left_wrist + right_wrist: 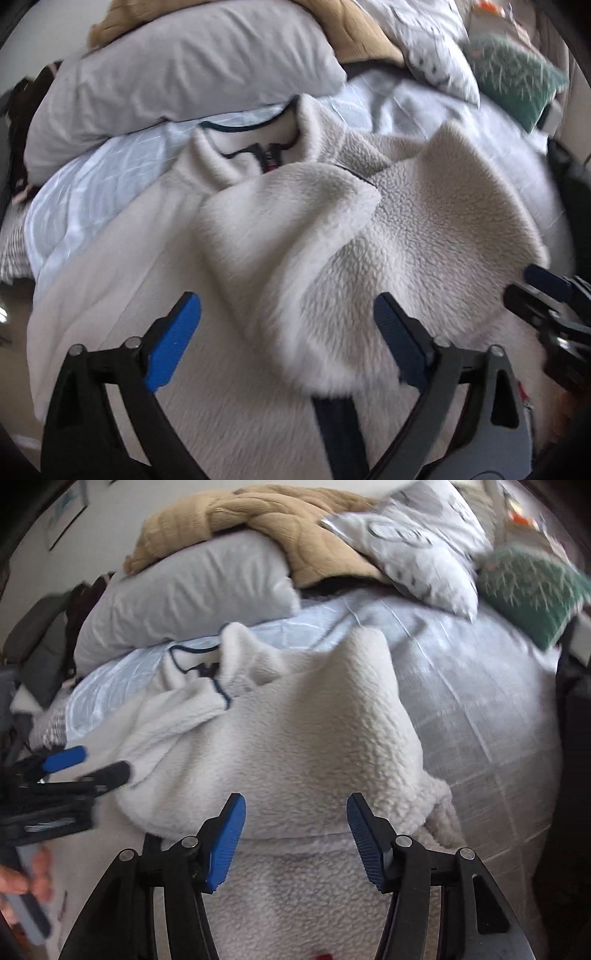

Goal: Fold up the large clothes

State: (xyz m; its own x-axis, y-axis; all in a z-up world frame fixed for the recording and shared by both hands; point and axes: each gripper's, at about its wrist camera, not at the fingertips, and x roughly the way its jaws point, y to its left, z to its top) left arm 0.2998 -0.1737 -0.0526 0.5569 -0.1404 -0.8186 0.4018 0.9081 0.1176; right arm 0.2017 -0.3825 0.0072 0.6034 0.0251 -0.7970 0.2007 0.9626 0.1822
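Ahead of my grippers the bed, under its pale blue checked cover, carries the cream fleece jacket spread just below my fingers; beyond it lie a grey pillow, a patterned pillow and a green cushion.

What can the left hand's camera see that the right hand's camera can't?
Only the left wrist view shows the red tag inside the jacket's collar, and the open right gripper at its right edge.

Only the right wrist view shows a framed picture on the wall, the person's hand and the open left gripper at its left edge.

Both show the cream fleece jacket with dark trim, the pale grey pillow, the tan plush blanket, the green fuzzy cushion and the light blue bedcover.
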